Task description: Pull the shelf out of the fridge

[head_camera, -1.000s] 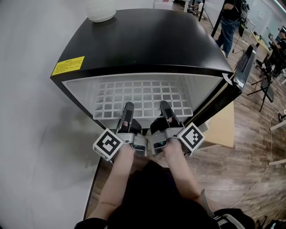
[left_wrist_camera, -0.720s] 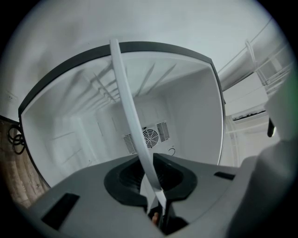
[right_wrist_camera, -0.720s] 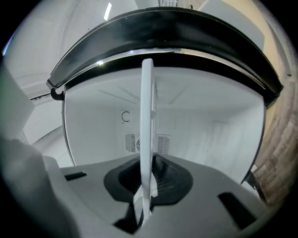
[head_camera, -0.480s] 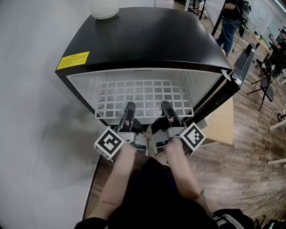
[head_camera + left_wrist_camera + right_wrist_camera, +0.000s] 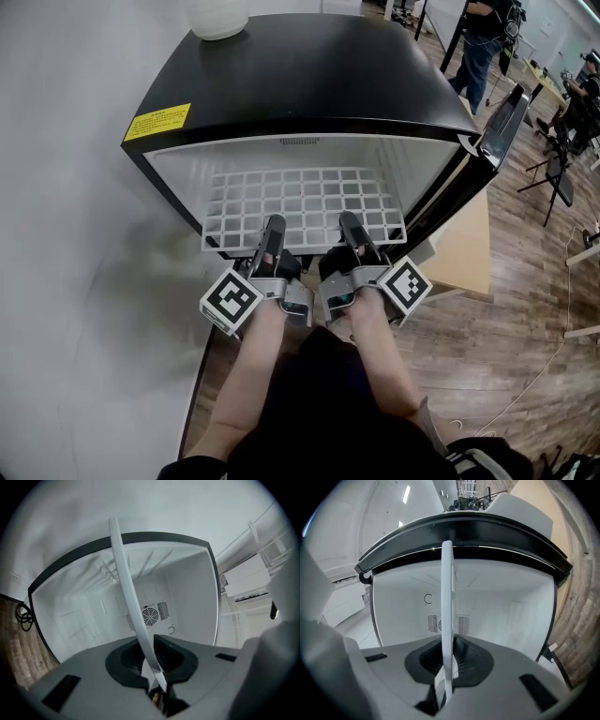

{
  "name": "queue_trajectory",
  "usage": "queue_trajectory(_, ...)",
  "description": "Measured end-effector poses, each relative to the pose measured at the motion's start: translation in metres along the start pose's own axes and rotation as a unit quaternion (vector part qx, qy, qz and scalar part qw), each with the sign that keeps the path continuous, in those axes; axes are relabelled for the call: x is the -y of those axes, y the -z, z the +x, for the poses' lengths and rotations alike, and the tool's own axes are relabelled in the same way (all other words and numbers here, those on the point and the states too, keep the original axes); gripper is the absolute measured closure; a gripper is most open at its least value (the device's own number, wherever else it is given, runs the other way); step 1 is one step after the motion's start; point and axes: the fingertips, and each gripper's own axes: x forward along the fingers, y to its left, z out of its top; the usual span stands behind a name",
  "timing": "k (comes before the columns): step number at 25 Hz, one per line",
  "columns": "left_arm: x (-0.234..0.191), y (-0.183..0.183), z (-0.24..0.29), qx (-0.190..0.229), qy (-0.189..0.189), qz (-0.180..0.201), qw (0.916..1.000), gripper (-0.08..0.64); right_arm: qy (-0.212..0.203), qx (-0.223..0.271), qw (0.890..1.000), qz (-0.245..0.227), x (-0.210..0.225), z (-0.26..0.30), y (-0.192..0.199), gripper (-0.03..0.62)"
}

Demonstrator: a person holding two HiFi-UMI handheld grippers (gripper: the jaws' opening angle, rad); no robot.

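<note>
"White wire, a flat grid: the shelf (image 5: 305, 202) lies level in the open fridge (image 5: 300, 84). Its front rail is right at the mouth, and nearly all of the grid is inside the white cavity."

"Who has hold of it?"

"Both claws, side by side on that front rail. The left gripper (image 5: 273, 227) has just been closing, and its own view shows the rail running up between the jaws, which are drawn almost together on it. The right gripper (image 5: 350, 223) is the same: jaws nearly together and pinched on the rail, left of the door (image 5: 497, 122) that hangs wide open."

"So how far along is it?"

"Early, I'd say. The door is out of the way and the grip is taken with both hands, but the pull itself is hardly showing. What's left is the whole slide — drawing the shelf straight back along its side rails until the rear edge clears the opening."

"Anything close by to mind?"

"Only the white container (image 5: 217, 19) on the fridge's black top, well above the shelf, and the wall (image 5: 66, 234) tight along the left side."
</note>
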Motion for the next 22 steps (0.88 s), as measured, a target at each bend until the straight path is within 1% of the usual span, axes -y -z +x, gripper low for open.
queue_trajectory(5, -0.0030, -0.0008, -0.0005, -0.003, -0.008, 0.002, 1.0000, 0.514, 0.002, 0.001, 1.000, -0.003, -0.0001, 0.0005, -0.0002, 0.580)
queue_trajectory(9, -0.0006, -0.0001, -0.0002, -0.007, -0.007, -0.004, 0.9999, 0.514, 0.006, 0.005, 1.000, -0.004, -0.0011, -0.0008, -0.0007, 0.580)
queue_trajectory(13, -0.0022, -0.0009, -0.0011, -0.012, -0.015, 0.007, 0.9998, 0.515, 0.006, 0.009, 1.000, -0.006, -0.0026, -0.0015, -0.0015, 0.580)
queue_trajectory(22, -0.0014, 0.0003, -0.0008, -0.019, -0.015, 0.000, 0.9997, 0.517, 0.009, 0.015, 1.000, -0.007, -0.0034, -0.0023, -0.0018, 0.580)
